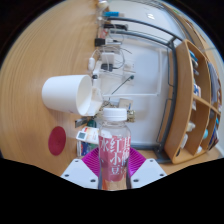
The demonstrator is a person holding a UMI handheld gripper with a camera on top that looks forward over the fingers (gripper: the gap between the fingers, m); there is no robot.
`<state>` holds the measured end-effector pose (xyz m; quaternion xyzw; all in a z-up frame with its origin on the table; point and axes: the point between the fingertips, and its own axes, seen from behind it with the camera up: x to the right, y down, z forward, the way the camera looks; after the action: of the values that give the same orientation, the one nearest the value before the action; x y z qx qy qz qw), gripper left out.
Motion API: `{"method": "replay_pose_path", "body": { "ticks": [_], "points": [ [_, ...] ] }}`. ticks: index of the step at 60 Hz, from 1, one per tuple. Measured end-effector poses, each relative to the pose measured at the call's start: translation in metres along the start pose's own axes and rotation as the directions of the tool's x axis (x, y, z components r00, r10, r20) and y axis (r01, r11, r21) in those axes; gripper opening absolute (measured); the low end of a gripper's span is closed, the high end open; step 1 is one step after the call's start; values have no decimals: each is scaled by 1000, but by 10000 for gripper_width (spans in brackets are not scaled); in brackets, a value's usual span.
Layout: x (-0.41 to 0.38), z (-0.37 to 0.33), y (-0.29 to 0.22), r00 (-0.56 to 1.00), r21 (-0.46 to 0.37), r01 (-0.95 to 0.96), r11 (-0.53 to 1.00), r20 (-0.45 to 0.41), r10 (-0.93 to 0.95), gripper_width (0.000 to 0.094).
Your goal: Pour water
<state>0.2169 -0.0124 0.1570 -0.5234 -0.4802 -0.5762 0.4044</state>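
A clear plastic bottle point(113, 150) with a white cap and a pink label stands upright between my fingers, filling the gap. My gripper point(112, 166) is shut on the bottle, with the magenta pads point(92, 160) pressing its sides. Just ahead and to the left, a white paper cup point(72, 95) appears lying on its side, mouth toward the bottle. A second clear bottle or glass vessel point(110, 62) stands further back on the white surface.
A dark red round coaster point(57, 140) lies on the wooden table point(40, 50) left of the fingers. A white tray or board point(145, 85) stretches ahead. A wooden shelf unit point(195, 100) with metal rails stands to the right.
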Motion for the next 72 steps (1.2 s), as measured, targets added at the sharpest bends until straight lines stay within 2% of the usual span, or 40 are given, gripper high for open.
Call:
{"method": "replay_pose_path", "body": {
  "ticks": [6, 18, 33, 40, 48, 54, 59, 65, 72],
  "points": [
    [-1, 5, -3, 986, -2, 167, 986, 4, -167, 327],
    [2, 8, -13, 935, -1, 353, 935, -31, -353, 326],
    [1, 9, -16, 926, -4, 377, 926, -32, -377, 327],
    [9, 6, -17, 983, 26, 181, 983, -34, -180, 328],
    [20, -2, -6, 955, 31, -297, 954, 1, 297, 327],
    [29, -3, 4, 776, 31, -630, 776, 46, 629, 338],
    [26, 0, 3, 582, 27, -813, 582, 100, 807, 338],
    [9, 6, -2, 335, -13, -940, 342, 173, 926, 337],
    [-10, 15, -11, 114, -43, -991, 128, 238, 965, 338]
  ]
}}
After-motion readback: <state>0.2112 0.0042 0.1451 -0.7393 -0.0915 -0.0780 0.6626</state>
